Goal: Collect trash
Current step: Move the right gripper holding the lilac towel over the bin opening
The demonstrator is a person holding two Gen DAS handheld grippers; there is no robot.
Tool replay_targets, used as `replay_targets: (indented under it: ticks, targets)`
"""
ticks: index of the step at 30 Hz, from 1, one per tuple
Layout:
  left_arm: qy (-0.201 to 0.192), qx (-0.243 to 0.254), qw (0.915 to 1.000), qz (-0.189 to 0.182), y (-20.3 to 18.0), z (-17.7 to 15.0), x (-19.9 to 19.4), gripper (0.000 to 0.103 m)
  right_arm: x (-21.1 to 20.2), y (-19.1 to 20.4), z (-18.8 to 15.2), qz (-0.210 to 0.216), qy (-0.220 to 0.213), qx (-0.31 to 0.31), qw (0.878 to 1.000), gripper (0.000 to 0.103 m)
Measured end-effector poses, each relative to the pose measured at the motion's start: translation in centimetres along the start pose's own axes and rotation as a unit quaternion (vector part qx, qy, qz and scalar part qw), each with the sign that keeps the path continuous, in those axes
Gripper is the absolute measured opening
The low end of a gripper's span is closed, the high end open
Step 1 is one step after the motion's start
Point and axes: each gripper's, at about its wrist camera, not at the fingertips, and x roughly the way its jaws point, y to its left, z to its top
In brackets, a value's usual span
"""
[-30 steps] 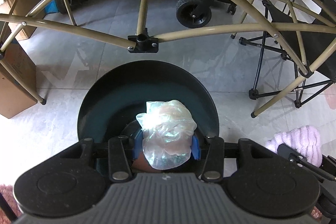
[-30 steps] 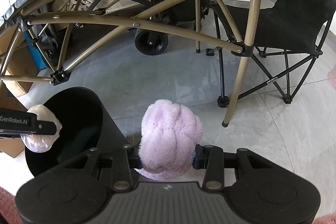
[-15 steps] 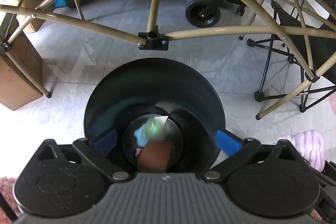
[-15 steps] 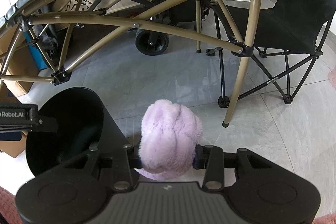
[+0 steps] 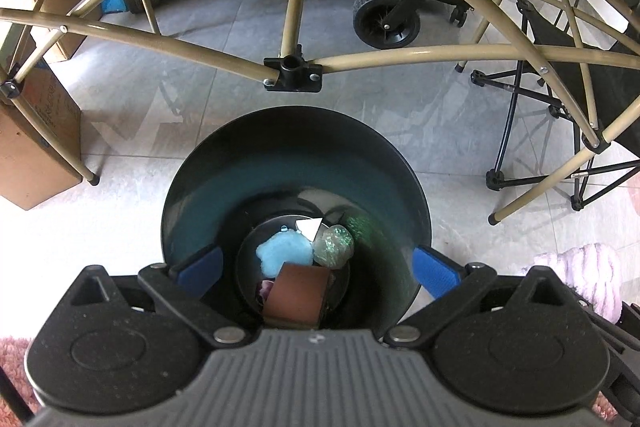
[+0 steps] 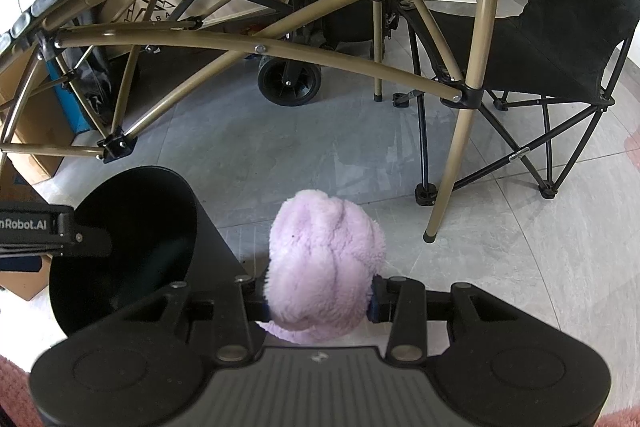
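While my left gripper (image 5: 316,267) hangs spread wide and empty over the round black plastic bin (image 5: 296,143), my right gripper (image 6: 320,297) clamps the fluffy lilac cloth bundle (image 6: 324,263). With the bin at nine o'clock (image 6: 124,243), releasing here would drop it on the floor.

Bin (image 5: 296,163) mouth unobstructed from above, table struts (image 5: 294,67) crossing just beyond

Bin (image 5: 296,163) on floor (image 5: 224,115) below table frame (image 5: 293,69), w/ crumpled bag (image 5: 333,246) inside; chair (image 6: 560,39) to right.
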Motion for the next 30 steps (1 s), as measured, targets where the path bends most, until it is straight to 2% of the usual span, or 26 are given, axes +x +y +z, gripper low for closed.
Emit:
replay_targets:
  ticks: [16,30]
  targets:
    - [-0.008,-0.010,0.9999,0.006,1.7,-0.2,-0.9,0.103,-0.6,1.4,0.4,0.010,-0.010,-0.010,1.000,0.039]
    - [-0.026,-0.035,0.9989,0.016,6.3,-0.3,-2.6,0.103,-1.3,5.1,1.2,0.029,-0.026,-0.037,0.999,0.039]
